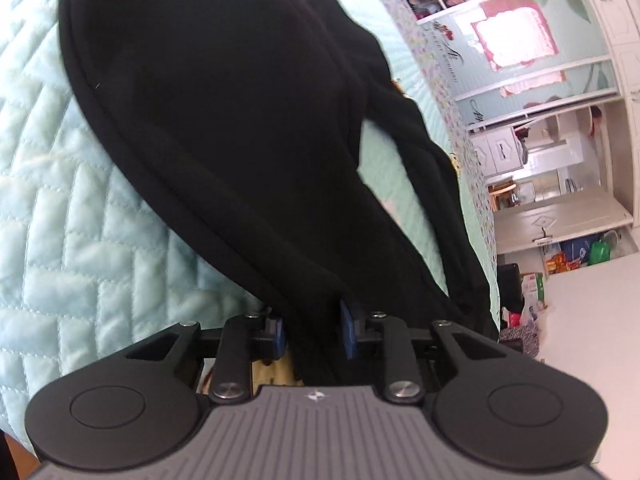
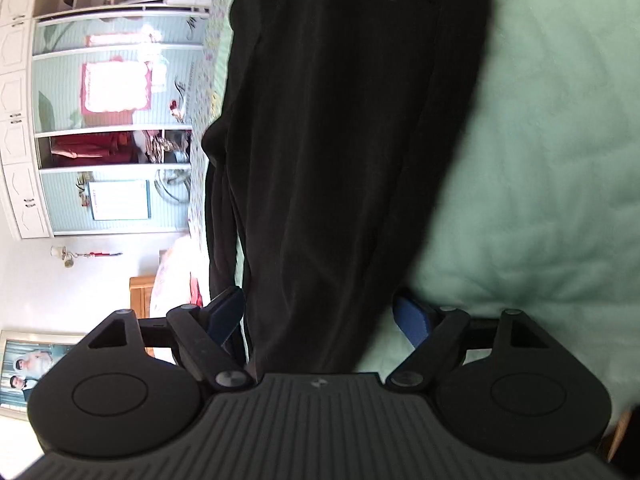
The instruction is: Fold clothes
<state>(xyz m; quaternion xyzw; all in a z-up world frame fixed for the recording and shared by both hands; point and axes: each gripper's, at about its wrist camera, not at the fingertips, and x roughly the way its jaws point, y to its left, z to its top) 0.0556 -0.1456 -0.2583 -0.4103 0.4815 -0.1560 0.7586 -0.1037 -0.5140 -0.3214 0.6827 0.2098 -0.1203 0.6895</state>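
Here, closest in, the left claw (image 1: 313, 330) has its blue pads (image 1: 347, 334) drawn in narrow, pinching a bunched fold of the black garment (image 1: 224, 112). The right claw (image 2: 320, 320) stands wide; the garment (image 2: 344, 128) passes between its blue pads (image 2: 412, 320), near the left-hand pad, while the right-hand pad sits clear of the cloth over the bedspread. Beyond the claws the garment stretches away in long folds over the pale green quilted bedspread (image 1: 72, 208) of the bed. Farthest off, a wardrobe (image 2: 100, 120) with patterned sliding panels stands along the wall.
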